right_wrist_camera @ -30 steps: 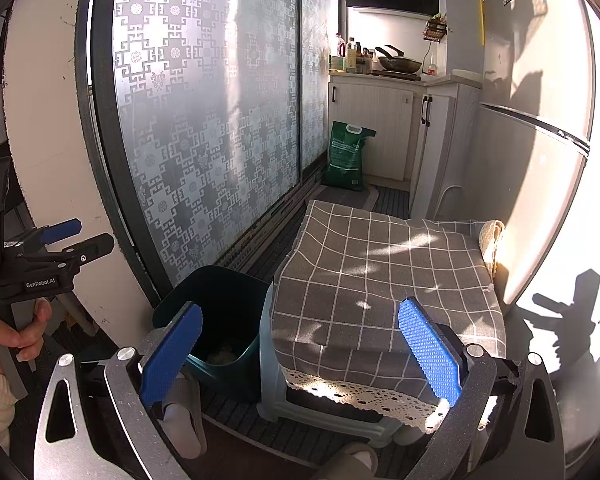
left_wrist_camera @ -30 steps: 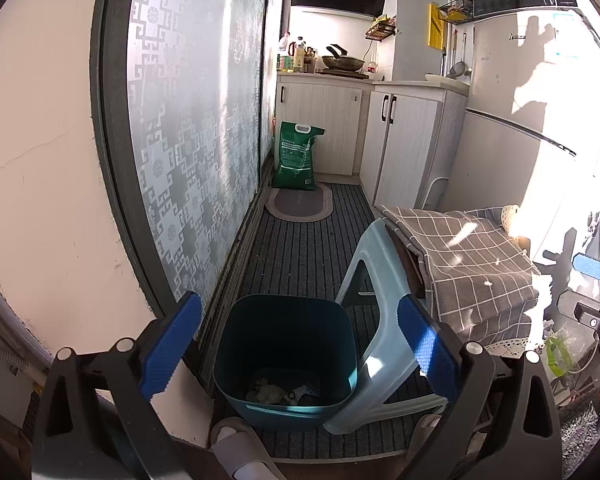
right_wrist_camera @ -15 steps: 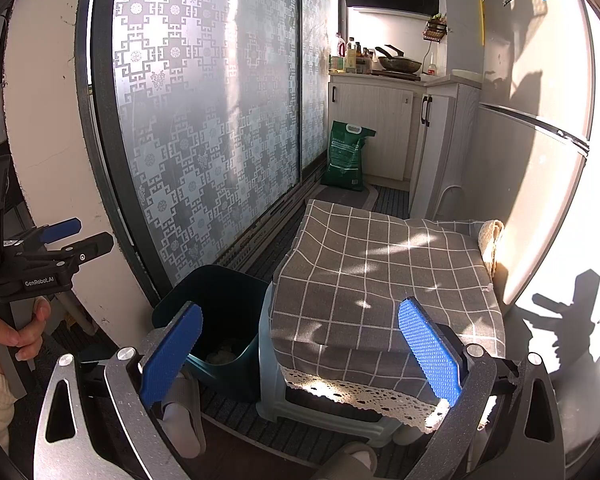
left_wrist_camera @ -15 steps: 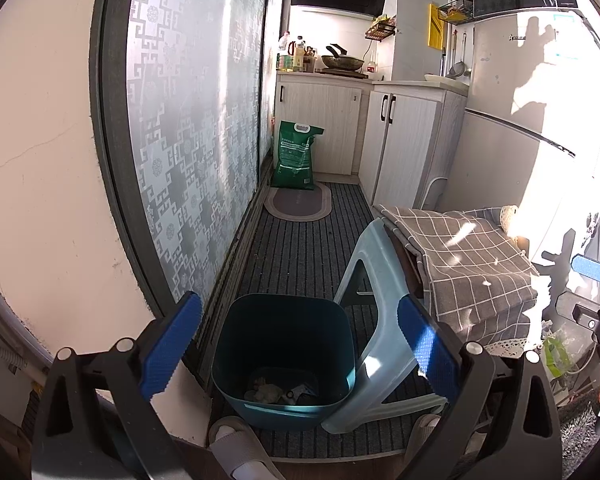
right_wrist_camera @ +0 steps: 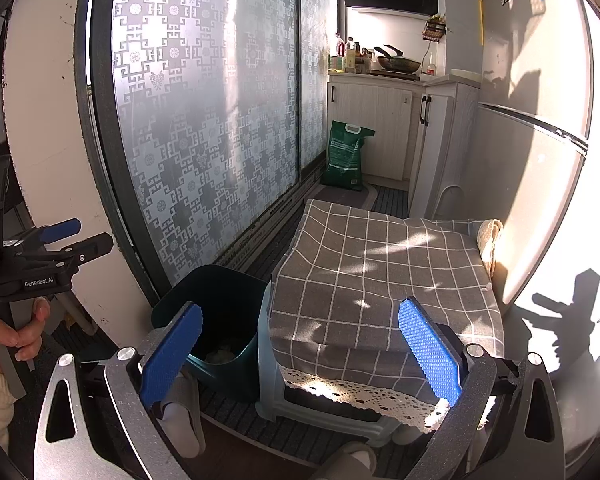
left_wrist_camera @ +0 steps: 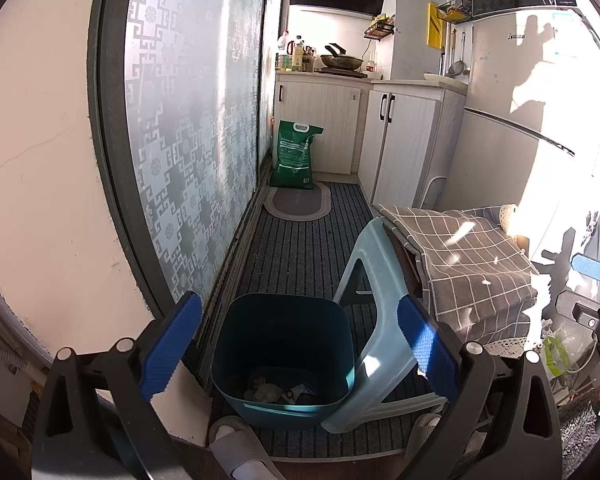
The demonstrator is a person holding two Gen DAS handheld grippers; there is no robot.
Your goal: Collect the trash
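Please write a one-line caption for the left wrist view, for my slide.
Open left gripper above a dark teal plastic trash bin holding crumpled waste, beside a pale blue plastic stool.

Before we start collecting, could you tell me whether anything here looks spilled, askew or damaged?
Nothing looks spilled. The pale blue plastic stool leans against the dark teal plastic bin, tilted in the left wrist view. The bin stands upright with crumpled scraps inside.

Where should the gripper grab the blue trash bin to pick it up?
Probably the bin's top rim, coming straight down from above. It stands upright and open, so one finger can go inside and one outside. Choose the near rim: the stool crowds its right side, the sliding door its left.
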